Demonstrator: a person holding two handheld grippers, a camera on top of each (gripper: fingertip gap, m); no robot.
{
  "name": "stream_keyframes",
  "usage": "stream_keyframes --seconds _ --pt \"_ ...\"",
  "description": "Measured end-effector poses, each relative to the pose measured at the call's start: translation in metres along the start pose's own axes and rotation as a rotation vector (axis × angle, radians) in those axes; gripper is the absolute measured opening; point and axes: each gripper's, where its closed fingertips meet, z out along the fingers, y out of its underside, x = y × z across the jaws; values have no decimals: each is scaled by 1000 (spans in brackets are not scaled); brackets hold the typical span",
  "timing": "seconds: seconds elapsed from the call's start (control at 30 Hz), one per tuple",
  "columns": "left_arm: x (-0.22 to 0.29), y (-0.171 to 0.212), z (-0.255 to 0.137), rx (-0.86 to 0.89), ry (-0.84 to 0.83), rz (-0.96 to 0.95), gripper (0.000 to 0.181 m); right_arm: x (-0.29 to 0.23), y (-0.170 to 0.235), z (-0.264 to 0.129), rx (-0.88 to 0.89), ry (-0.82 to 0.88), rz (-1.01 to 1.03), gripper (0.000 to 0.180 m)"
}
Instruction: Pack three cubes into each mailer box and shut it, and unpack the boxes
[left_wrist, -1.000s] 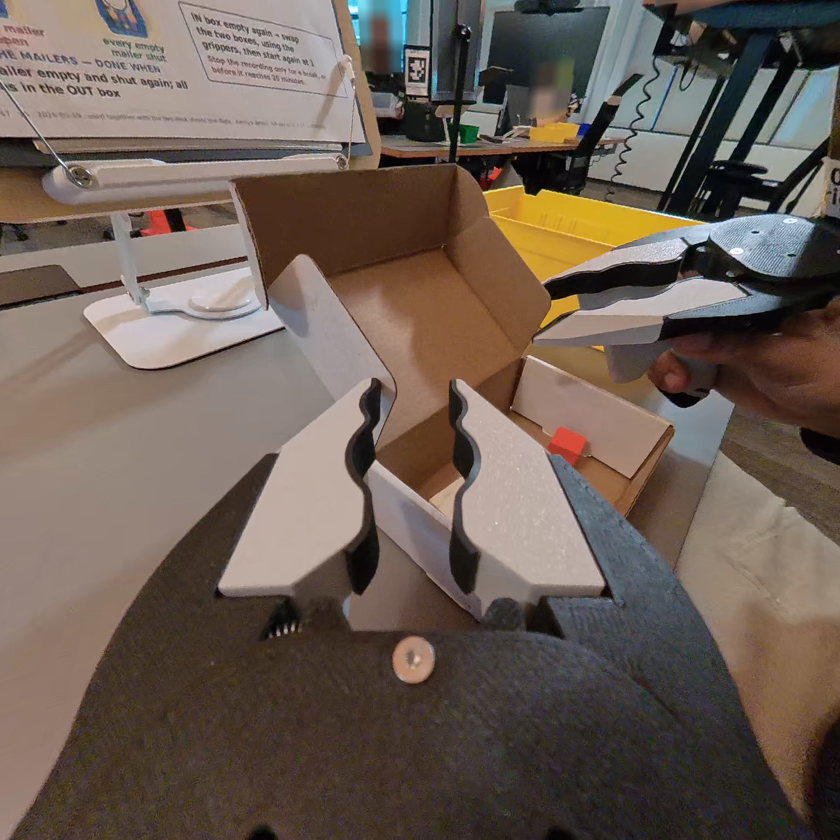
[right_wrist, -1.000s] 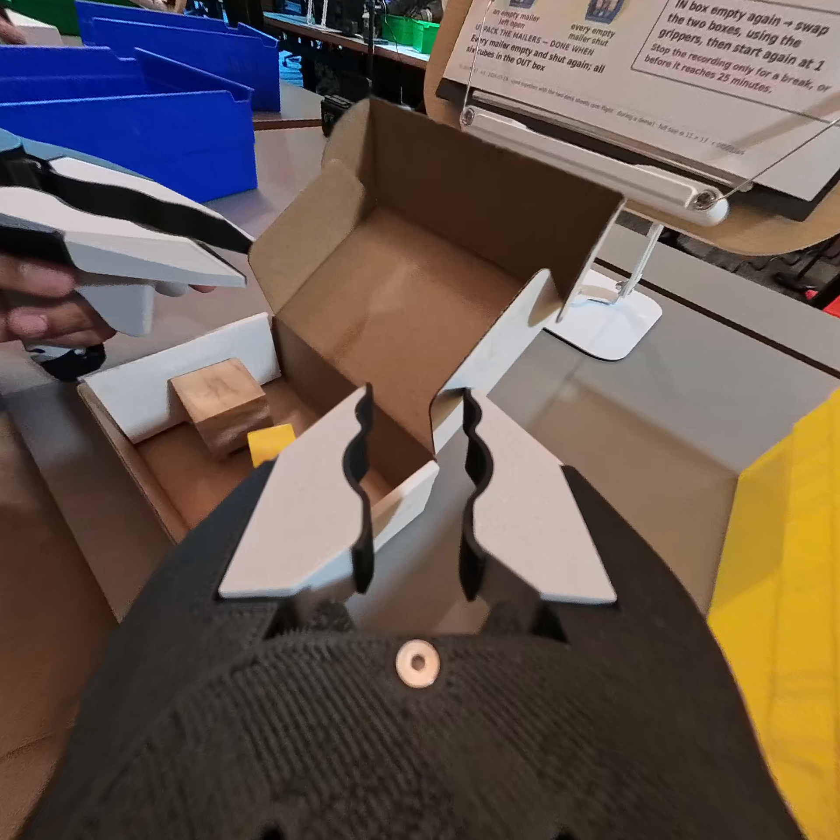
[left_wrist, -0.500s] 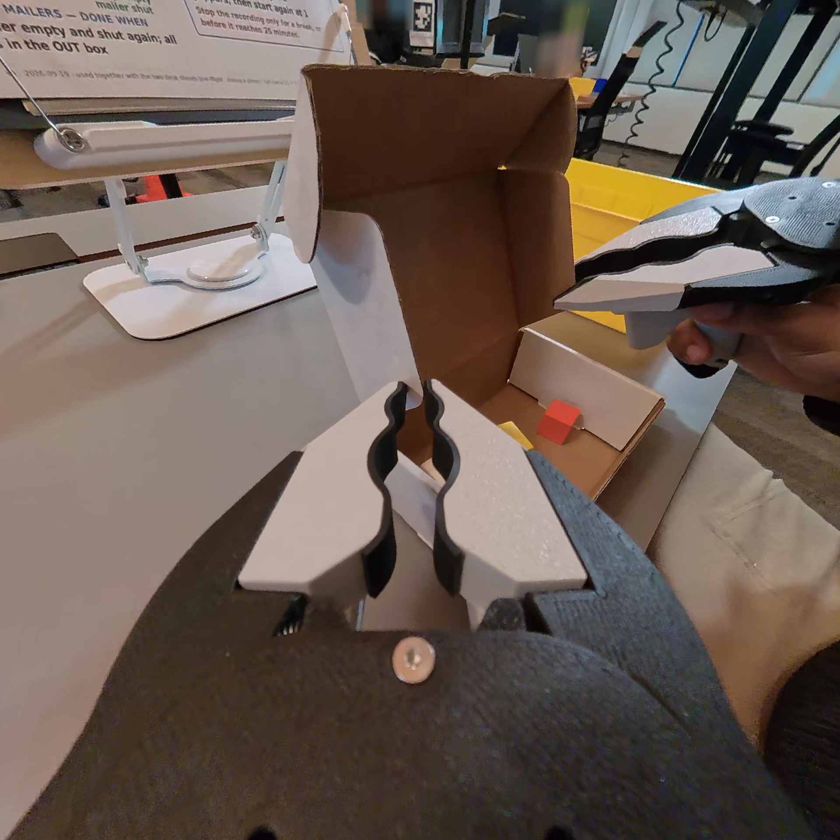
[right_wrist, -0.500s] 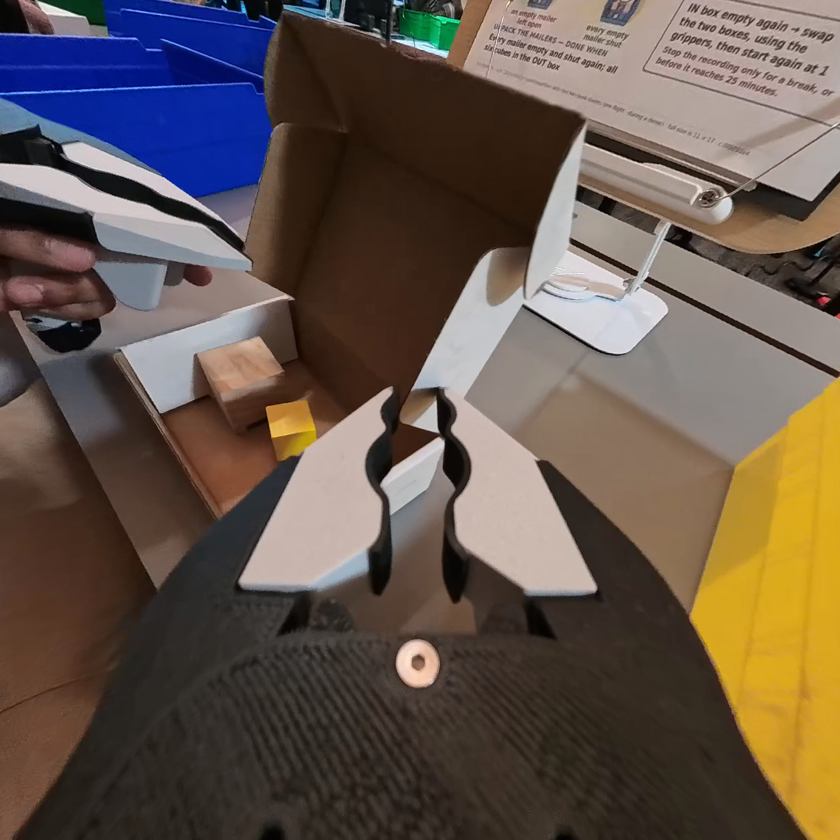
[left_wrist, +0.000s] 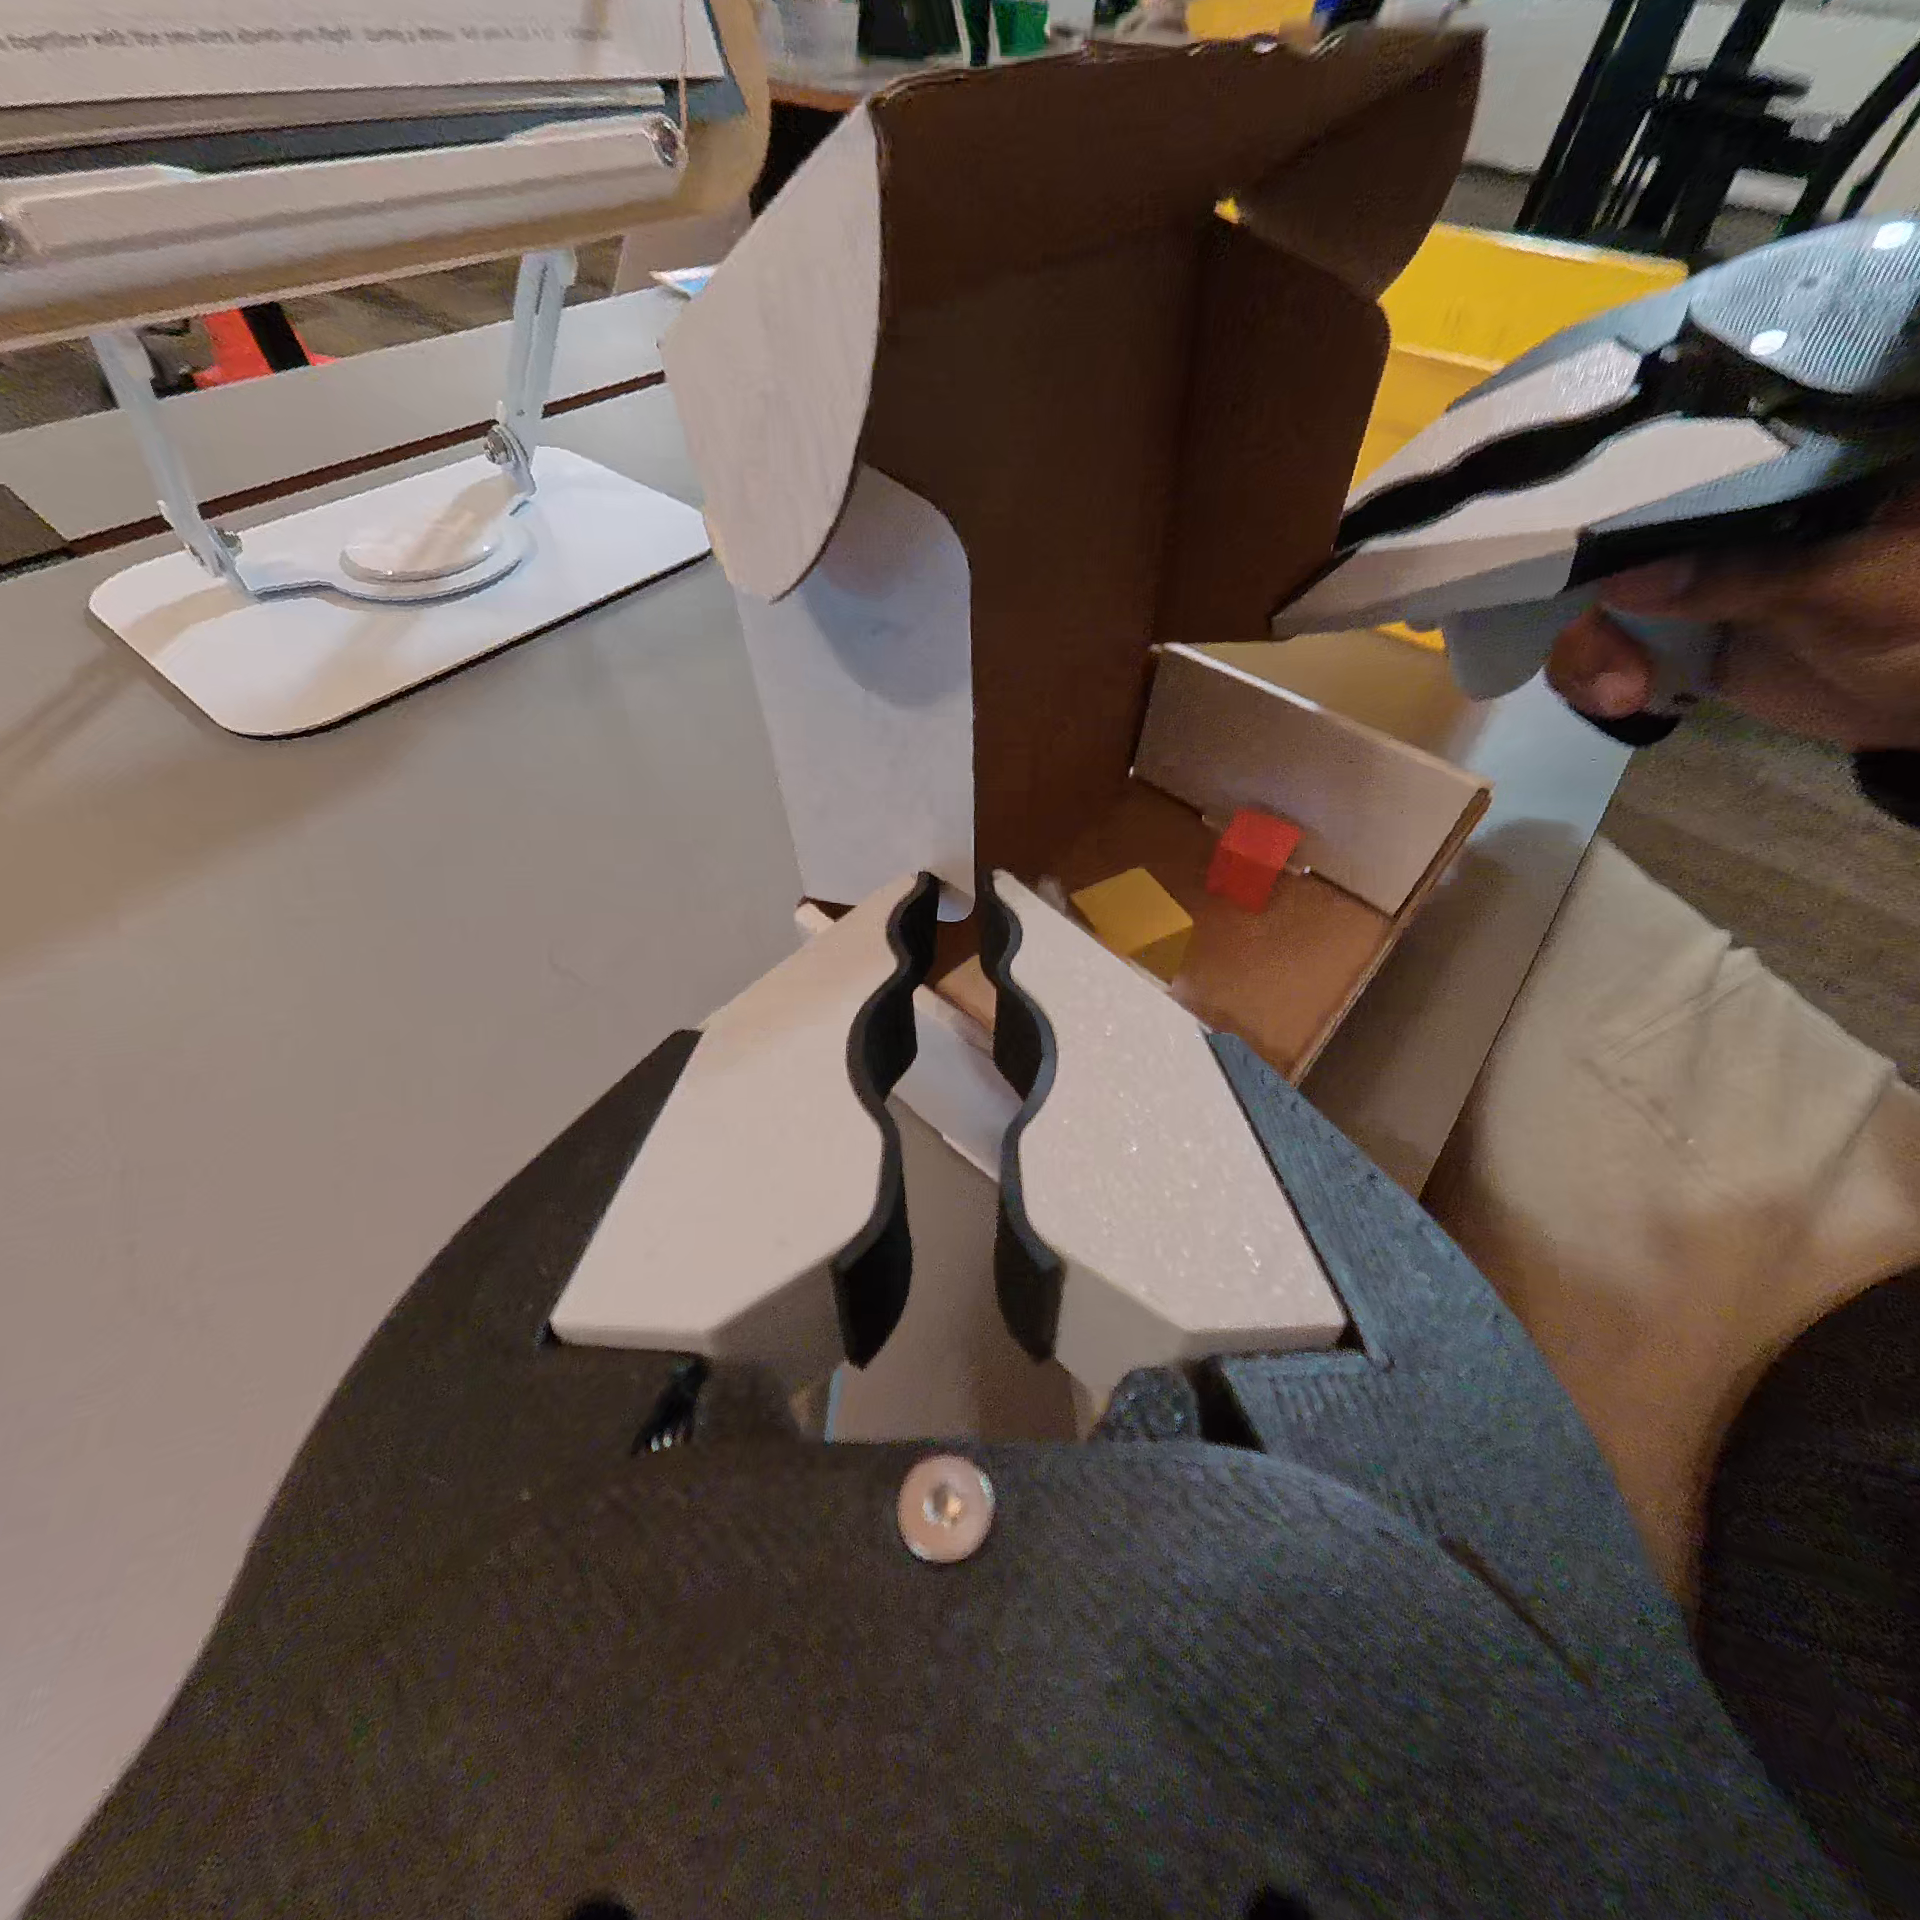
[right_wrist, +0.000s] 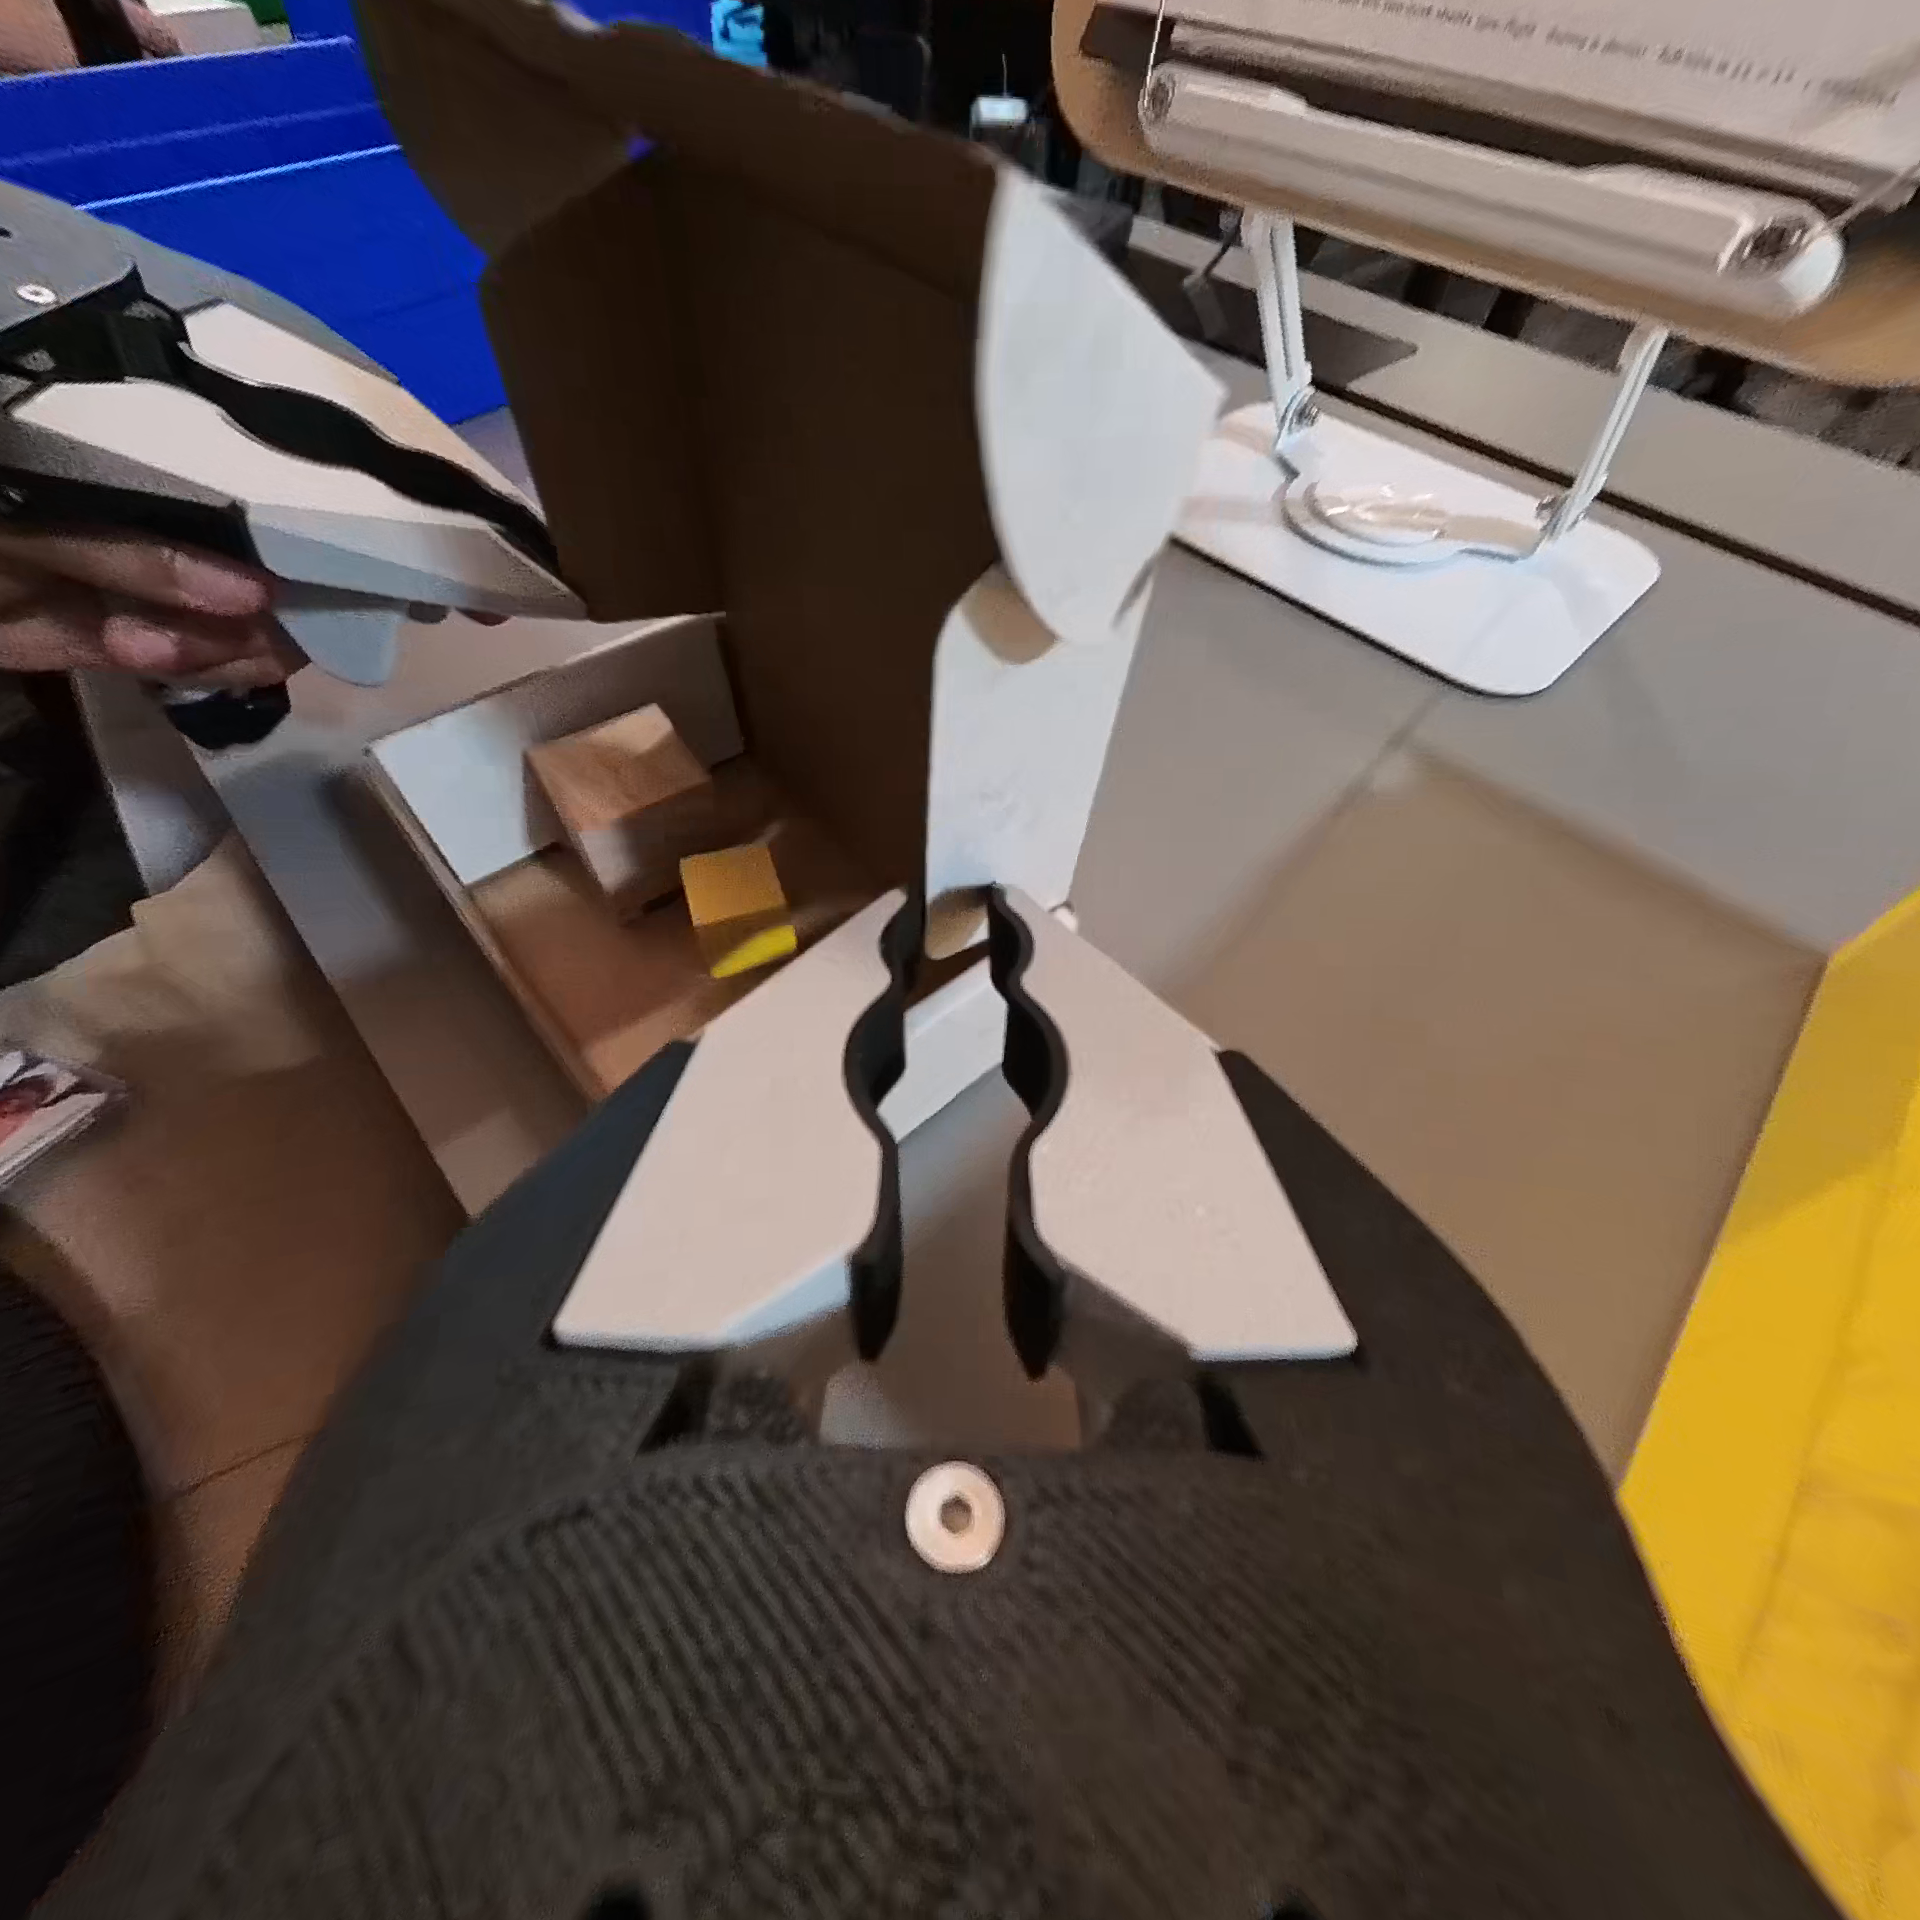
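An open cardboard mailer box (left_wrist: 1309, 769) lies on the grey table, with its lid (left_wrist: 1081, 468) standing about upright. Inside it are a red cube (left_wrist: 1252, 857), a yellow cube (left_wrist: 1132, 914) and a larger wooden cube (right_wrist: 613, 769). My left gripper (left_wrist: 956, 904) is shut on the lid's left side edge. My right gripper (right_wrist: 951, 904) is shut on the lid's right side edge (right_wrist: 935, 727). In the left wrist view the right gripper (left_wrist: 1309, 603) meets the lid's right flap. In the right wrist view the left gripper (right_wrist: 551, 582) meets its left edge.
A white document stand (left_wrist: 395, 582) holding a printed sheet stands behind the box; it also shows in the right wrist view (right_wrist: 1455, 561). A yellow bin (left_wrist: 1507, 301) is to the right of the box. Blue bins (right_wrist: 260, 187) are to the left. The person's leg (left_wrist: 1662, 1143) is at the table's near edge. There is about 12 cm between the tips of the two grippers. The yellow cube (left_wrist: 1132, 914) lies around 7 cm away from my left fingertips. It is also in sight in the right wrist view (right_wrist: 710, 874).
The lid has swung from leaning back to about upright. Both grippers have closed from open onto its side edges and moved up with it.
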Motion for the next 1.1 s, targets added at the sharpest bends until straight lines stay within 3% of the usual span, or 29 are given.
stream_keyframes --seconds 0.1,0.17,0.3,0.37,0.5,0.67,1.1 --pt "5 11 -1 -57 -7 93 5 -6 11 -3 -34 -8 10 11" --pt "2 13 -3 -61 -23 90 4 -3 13 -6 -37 21 -3 29" --pt "4 -1 -8 25 28 -17 27 3 2 -7 36 35 13 49" --pt "3 -15 -9 112 30 -35 38 3 -7 -4 87 10 31 49" --pt "9 -32 -7 206 38 -32 38 -2 -21 2 139 -15 40 45" --pt "13 -26 -8 171 26 -18 30 -5 -16 -4 106 44 -27 38" --pt "19 -15 -6 100 83 -39 23 -4 -13 -6 117 0 62 37"
